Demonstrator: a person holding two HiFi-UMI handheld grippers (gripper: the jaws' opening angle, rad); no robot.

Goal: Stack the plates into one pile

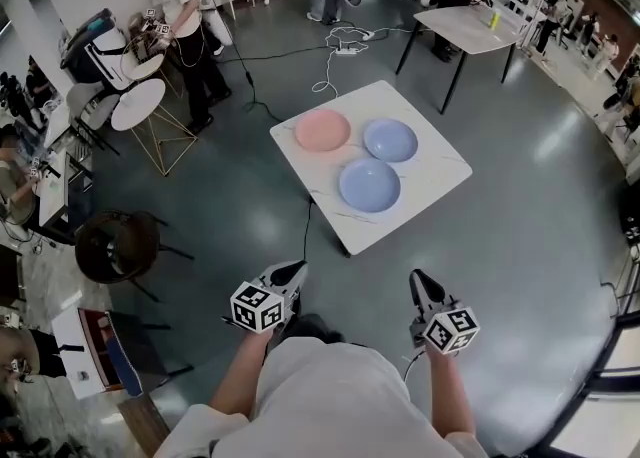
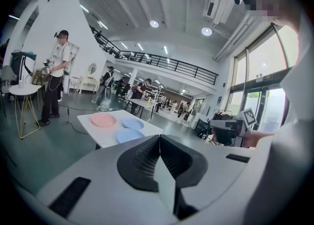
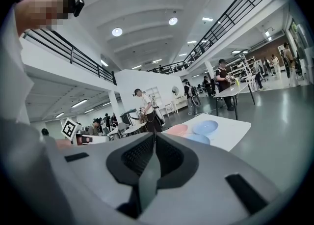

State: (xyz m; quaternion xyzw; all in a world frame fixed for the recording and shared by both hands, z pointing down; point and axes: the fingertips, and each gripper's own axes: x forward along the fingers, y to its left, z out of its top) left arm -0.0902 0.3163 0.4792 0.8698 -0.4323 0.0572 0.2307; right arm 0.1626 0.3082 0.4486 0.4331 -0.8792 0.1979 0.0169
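Three plates are being observed lying singly on the white tabletop (image 1: 441,172), none stacked: the pink plate (image 1: 322,130) at 10 o'clock, the far blue plate (image 1: 390,140) at 1 o'clock, the near blue plate (image 1: 369,185) at 6 o'clock. The left gripper (image 1: 297,267) and right gripper (image 1: 418,277) are being held at 6 o'clock of the tabletop, well apart from it. Both sets of fingers (image 2: 167,180) (image 3: 148,175) are being held together, with nothing between them.

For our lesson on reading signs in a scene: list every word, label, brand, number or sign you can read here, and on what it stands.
No readable words or numbers.
Black-and-white square markers, patterns not letters: left cube on the left tongs, right cube on the right tongs.
Pink plate, near blue plate, far blue plate, table: no print.
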